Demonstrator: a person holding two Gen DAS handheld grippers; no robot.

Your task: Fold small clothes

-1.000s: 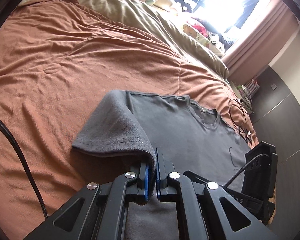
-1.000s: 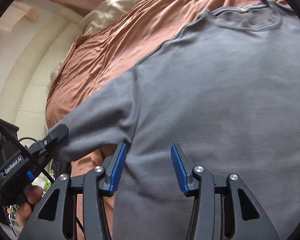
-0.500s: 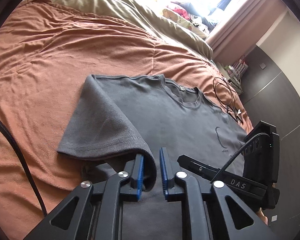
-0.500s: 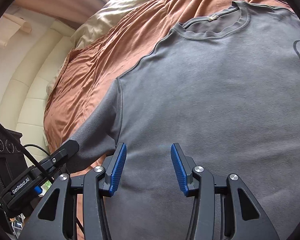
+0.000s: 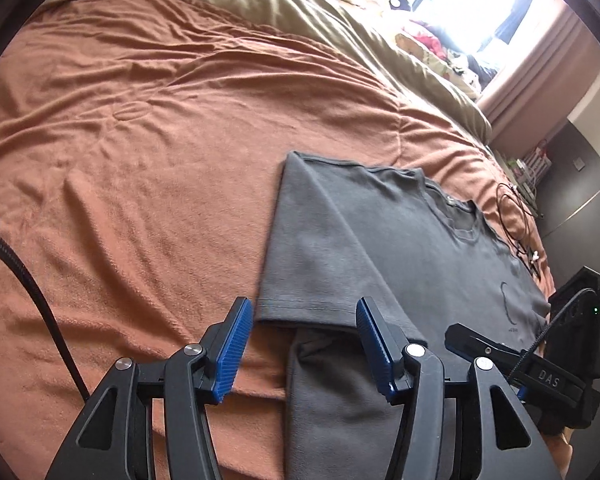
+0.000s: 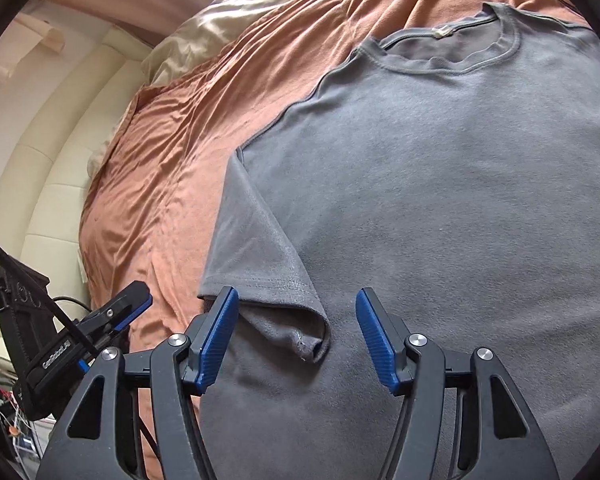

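Observation:
A dark grey T-shirt (image 5: 412, 248) (image 6: 440, 168) lies flat on the orange bedspread (image 5: 160, 152), front up, collar toward the far side. Its left sleeve (image 5: 312, 248) (image 6: 256, 252) is folded inward over the body. My left gripper (image 5: 304, 344) hovers just over the sleeve's hem; its jaws are opening and the blue pads (image 5: 232, 348) touch no cloth. My right gripper (image 6: 296, 340) hovers over the same sleeve hem from the other side, its jaws also opening with nothing pressed between them. Each gripper shows at the edge of the other's view.
An olive duvet (image 5: 340, 28) is bunched at the far side of the bed under a bright window. A black cable (image 5: 516, 216) lies on the bedspread beyond the collar. A cream padded headboard (image 6: 40, 140) stands at the left in the right wrist view.
My left gripper was shut on the sleeve hem, carried it inward over the shirt, then opened and let it drop flat. My right gripper's jaws widened a little.

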